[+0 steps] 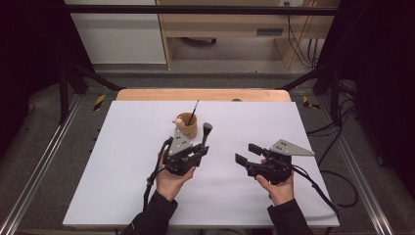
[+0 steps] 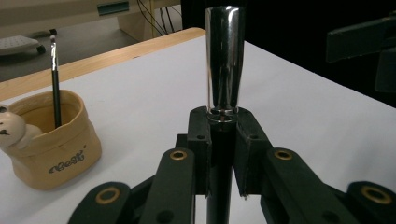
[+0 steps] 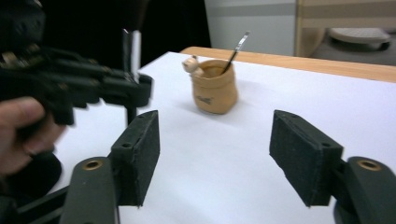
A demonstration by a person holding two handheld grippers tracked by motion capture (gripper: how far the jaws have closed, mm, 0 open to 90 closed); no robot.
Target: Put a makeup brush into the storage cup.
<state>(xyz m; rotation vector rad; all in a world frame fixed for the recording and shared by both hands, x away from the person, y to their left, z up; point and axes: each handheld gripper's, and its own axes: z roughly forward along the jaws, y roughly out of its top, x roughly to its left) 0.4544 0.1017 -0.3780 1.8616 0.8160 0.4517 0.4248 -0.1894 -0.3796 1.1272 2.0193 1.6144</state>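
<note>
Holding a makeup brush (image 2: 224, 70) upright by its handle, left gripper (image 1: 198, 149) fingers clamped on it, right gripper (image 1: 248, 153) fingers apart and empty nearby; likely next: carry it forward into the tan cup (image 1: 188, 125) on the bench (image 1: 122, 161).

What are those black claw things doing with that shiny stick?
A person is holding a tool in each hand over a white table. The left tool is shut on a brush with a shiny metal handle, holding it upright just beside a small tan pot. That pot has a little bear figure on its rim and already holds one thin dark brush. The right tool is open with nothing between its pads, off to the side. The shiny brush looks headed for the pot.
</note>
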